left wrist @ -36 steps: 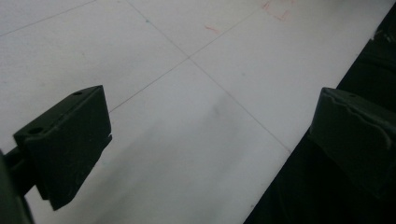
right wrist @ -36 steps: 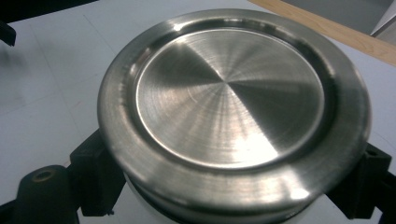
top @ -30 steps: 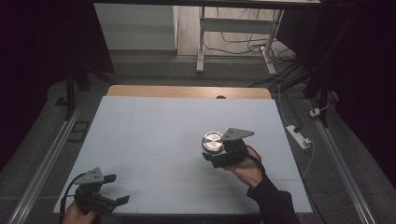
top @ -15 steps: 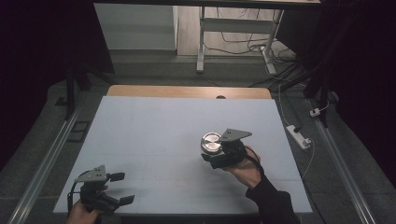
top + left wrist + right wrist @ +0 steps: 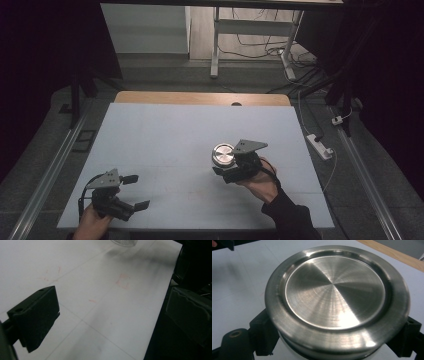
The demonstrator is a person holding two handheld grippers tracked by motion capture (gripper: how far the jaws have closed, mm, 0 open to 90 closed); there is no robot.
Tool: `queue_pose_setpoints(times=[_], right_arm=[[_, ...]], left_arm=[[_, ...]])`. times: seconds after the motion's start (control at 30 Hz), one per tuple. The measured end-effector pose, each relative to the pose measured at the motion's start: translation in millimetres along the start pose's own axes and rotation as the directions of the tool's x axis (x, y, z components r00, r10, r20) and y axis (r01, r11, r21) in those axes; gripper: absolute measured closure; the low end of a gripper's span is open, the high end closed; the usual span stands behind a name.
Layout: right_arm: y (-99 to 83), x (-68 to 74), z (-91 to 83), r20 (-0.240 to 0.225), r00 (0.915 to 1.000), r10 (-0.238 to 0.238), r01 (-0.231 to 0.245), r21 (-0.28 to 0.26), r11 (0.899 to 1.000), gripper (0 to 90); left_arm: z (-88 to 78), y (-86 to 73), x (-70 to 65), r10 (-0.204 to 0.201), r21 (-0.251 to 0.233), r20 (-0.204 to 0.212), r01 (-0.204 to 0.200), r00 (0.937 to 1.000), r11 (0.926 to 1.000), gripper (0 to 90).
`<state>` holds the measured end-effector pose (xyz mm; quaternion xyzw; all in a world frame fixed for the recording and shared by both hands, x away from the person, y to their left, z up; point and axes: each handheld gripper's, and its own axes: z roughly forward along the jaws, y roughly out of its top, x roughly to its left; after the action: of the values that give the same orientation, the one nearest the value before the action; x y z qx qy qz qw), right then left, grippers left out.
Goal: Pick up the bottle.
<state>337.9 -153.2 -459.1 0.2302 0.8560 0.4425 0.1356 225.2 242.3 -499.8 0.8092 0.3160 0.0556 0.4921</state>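
Quick count: 1 round steel-lidded container (image 5: 222,154), 2 hand-held grippers, the left hand-held gripper (image 5: 135,192) and the right hand-held gripper (image 5: 218,167), 1 table (image 5: 165,130), and 1 white power strip (image 5: 320,146) on the floor.

The round lid (image 5: 337,297) of the jar near the right of the table is brushed metal, shiny, with fine circular grain that catches the light in fan-shaped streaks, and its rolled rim looks smooth and polished. The table top (image 5: 165,135) is a pale, matt sheet, smooth but marked with thin seam lines and faint reddish scuffs, while a strip of bare light wood (image 5: 200,98) shows along its far edge. The jaws of the left gripper (image 5: 110,322) look like black matt plastic with a slightly grainy face.
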Motion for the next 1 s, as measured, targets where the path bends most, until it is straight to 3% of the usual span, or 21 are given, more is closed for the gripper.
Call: queue_pose_setpoints(times=[0.27, 0.63, 1.0], right_arm=[[2.9, 6.2, 1.4, -0.028, 0.9996, -0.002, 0.002, -0.008, 1.0, 14.2], [5.7, 13.9, 2.6, -0.064, 0.9979, -0.013, 0.012, -0.012, 1.0, 14.1], [7.5, 20.3, 3.2, -0.094, 0.9951, -0.031, 0.03, -0.013, 0.999, 14.2]], left_arm=[[7.3, 18.8, 4.1, 0.03, -0.03, -0.014, -0.03, 0.9995, 0.9991, 0.2], [25.8, 57.3, 2.7, 0.095, -0.018, -0.024, -0.095, 0.9952, 0.9953, 0.0], [51.0, 92.1, 3.5, 0.156, -0.005, 0.035, -0.156, 0.9871, 0.9877, 0.0]])
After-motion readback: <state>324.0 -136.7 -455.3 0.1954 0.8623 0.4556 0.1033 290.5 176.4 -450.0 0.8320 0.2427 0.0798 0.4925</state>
